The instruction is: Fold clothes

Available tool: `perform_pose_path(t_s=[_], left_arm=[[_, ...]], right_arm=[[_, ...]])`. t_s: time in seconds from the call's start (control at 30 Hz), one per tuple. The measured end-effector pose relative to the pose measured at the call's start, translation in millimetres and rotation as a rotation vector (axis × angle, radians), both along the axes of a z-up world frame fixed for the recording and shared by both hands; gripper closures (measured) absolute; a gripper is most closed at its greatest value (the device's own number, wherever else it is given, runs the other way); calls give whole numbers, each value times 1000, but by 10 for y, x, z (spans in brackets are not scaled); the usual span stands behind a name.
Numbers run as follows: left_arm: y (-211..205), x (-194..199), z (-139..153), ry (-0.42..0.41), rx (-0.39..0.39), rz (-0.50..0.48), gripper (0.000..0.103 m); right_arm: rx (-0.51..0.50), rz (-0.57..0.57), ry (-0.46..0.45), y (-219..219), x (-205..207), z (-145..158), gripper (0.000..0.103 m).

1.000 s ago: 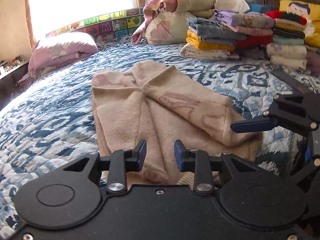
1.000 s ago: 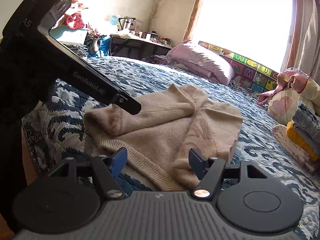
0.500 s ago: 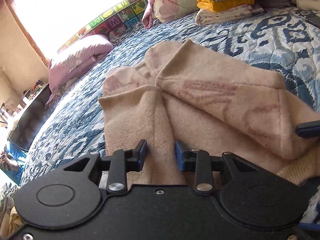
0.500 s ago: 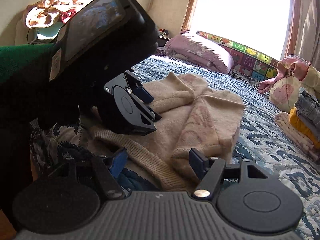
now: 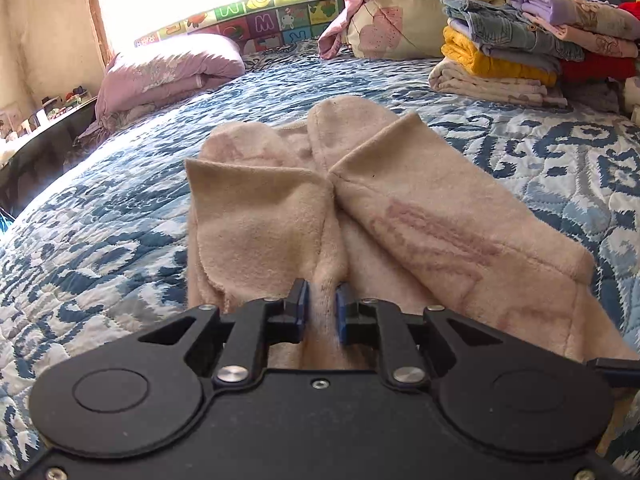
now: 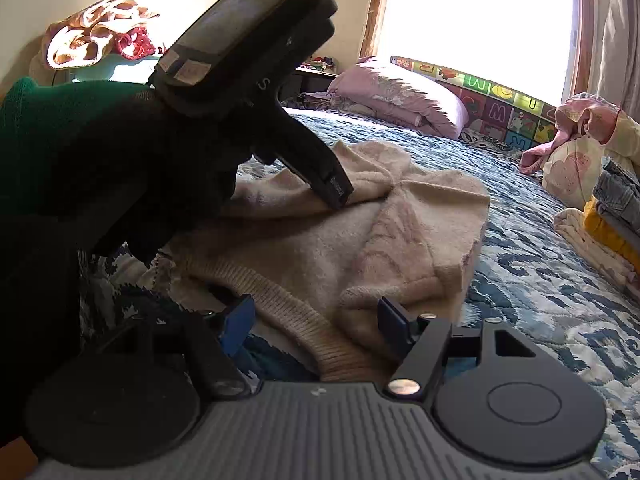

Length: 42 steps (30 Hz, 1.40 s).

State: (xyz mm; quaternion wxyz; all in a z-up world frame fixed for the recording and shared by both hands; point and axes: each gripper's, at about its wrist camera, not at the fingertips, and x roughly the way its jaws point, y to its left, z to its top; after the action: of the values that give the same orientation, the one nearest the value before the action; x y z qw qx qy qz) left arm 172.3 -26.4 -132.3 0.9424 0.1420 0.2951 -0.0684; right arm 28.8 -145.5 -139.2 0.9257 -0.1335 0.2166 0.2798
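Sweater [image 5: 400,220] lengthwise away from left claw [image 5: 322,308], hem nearest.

— Where are we?

— We are in a home bedroom. We see a bed under a blue and white quilt [image 5: 120,216], a pink pillow [image 5: 168,76] by the bright window [image 6: 476,20], and an alphabet play mat [image 5: 272,20] stood against the wall.

— Anything else homely?

— We count folded clothes [image 5: 532,48] stacked on the quilt, a heart-print cushion [image 6: 568,168], and a cluttered side shelf [image 5: 52,112] with small items we cannot make out.
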Motion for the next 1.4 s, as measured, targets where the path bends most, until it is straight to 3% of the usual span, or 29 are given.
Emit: perform_pose_path(t_s=[0.1,0.17,0.23,0.3,0.4,0.57,0.7,0.77,0.83,0.93,1.0,1.07,1.13,1.23,1.3,1.4], left_arm=[[17,-31,31,4,-3,-14,88],[117,-104,142,31,-40,-72,62],[361,-253,363,-20,-153,-75,53],[750,-387,586,-68,-281,-6,57],[1143,-513,684,-83,-366,64,59],[1254,-699,575,-53,-490,31,69],[956,-745,326,-10,-358,-102,76],[799,-700,-14,108,-215,-138,75],[804,-774,15,70,-231,-132,76],[804,-989,281,-68,-256,-188,76],[755,-975,195,-30,-201,-152,76],[734,-862,-85,80,-158,-152,77],[827,-853,11,77,-217,-146,76],[950,-923,233,-46,-319,-122,76],[1011,-925,278,-95,-369,-91,76],[1049,-818,190,-56,-388,-16,76]], right_arm=[[10,1,2,-4,-5,10,35],[19,5,3,-11,-10,20,35],[26,12,-2,-21,-27,35,35],[37,18,-11,-39,-44,57,35],[61,17,-19,-69,-53,95,36],[92,-2,-29,-102,-57,135,39],[107,-14,-25,-101,-48,149,47],[99,-12,-24,-71,-48,140,48],[89,-8,-23,-38,-52,129,48],[73,-3,-24,-10,-62,116,48],[73,-4,-23,-13,-70,113,48],[69,-8,-24,-21,-68,103,48],[66,-18,-28,-39,-54,95,48],[85,-48,-36,-101,-34,121,59],[120,-78,-35,-168,-20,149,59],[188,-136,-13,-296,49,171,59]])
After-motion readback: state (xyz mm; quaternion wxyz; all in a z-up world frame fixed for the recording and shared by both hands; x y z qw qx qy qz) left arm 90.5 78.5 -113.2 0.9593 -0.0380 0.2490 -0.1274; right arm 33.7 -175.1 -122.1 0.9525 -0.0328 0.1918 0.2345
